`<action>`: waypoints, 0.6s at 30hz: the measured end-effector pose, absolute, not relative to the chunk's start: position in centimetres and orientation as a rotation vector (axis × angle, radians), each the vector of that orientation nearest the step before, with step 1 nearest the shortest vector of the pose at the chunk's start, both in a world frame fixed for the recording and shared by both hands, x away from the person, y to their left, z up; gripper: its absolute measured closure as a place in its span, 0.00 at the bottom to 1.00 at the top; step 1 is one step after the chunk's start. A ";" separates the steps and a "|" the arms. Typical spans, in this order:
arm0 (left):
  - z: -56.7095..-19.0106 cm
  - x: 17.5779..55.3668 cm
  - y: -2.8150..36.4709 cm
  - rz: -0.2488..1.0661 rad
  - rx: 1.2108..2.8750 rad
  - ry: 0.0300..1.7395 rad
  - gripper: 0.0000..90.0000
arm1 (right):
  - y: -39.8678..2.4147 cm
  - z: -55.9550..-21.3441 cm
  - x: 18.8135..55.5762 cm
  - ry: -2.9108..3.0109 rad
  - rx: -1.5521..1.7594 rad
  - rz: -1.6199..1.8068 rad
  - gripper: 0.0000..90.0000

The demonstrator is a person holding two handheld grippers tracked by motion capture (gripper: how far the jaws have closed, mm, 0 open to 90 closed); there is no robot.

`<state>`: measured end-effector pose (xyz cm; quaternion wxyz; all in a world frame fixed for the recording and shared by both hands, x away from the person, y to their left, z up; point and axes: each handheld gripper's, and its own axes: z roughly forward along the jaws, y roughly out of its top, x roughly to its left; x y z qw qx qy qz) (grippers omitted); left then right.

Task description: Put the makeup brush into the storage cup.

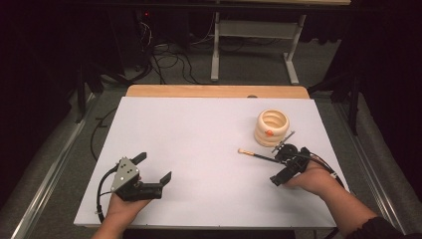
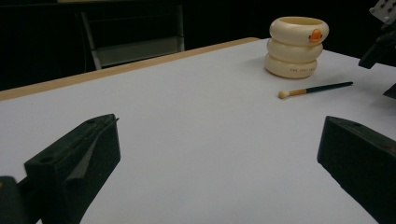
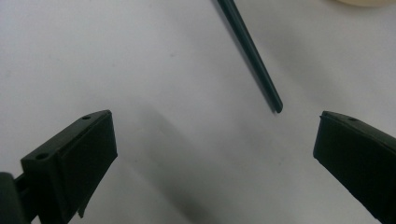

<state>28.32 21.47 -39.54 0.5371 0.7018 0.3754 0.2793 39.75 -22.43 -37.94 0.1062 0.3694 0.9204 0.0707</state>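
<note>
A cream ringed cup [image 1: 271, 127] with an orange mark stands at the right rear of the white board [image 1: 199, 134]. A thin dark-handled brush [image 1: 254, 155] lies flat in front of it, pale tip pointing left. My right gripper [image 1: 277, 164] hovers open over the handle's end, with nothing between its jaws. In the right gripper view the handle [image 3: 252, 51] ends just ahead of the gripper [image 3: 215, 135]. My left gripper [image 1: 153, 168] rests open and empty at the front left. From the left gripper [image 2: 219, 140], the cup [image 2: 296, 46] and brush [image 2: 315, 88] lie far ahead on the right.
A wooden table edge [image 1: 214, 91] runs behind the board. Beyond it are grey carpet, cables [image 1: 169, 62] and a metal desk frame [image 1: 254, 45]. Metal rails flank the table on both sides. The right gripper's body [image 2: 383, 42] shows at the right edge.
</note>
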 end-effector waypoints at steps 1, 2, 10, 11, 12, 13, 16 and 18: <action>-39.5 28.3 21.5 0.665 1.671 0.893 0.00 | -22.4 -37.9 39.9 2.707 1.089 0.208 0.01; -39.5 28.3 21.5 0.668 1.671 0.892 0.00 | -22.3 -37.9 39.9 2.703 1.107 0.208 0.01; -39.5 28.3 21.5 0.668 1.664 0.895 0.00 | -22.2 -38.1 40.8 2.707 1.092 0.208 0.01; -39.5 28.3 21.6 0.667 1.664 0.896 0.00 | -22.1 -38.1 40.8 2.707 1.097 0.208 0.02; -39.5 28.3 21.6 0.668 1.664 0.897 0.00 | -22.0 -38.1 40.9 2.709 1.086 0.205 0.02; -39.5 28.3 21.6 0.668 1.663 0.898 0.00 | -21.9 -38.1 41.0 2.709 1.086 0.210 0.02; -39.5 28.3 21.6 0.668 1.662 0.897 0.00 | -21.5 -38.0 41.2 2.711 1.071 0.217 0.03; -39.4 28.3 21.6 0.669 1.661 0.897 0.00 | -21.3 -38.0 41.4 2.707 1.079 0.219 0.03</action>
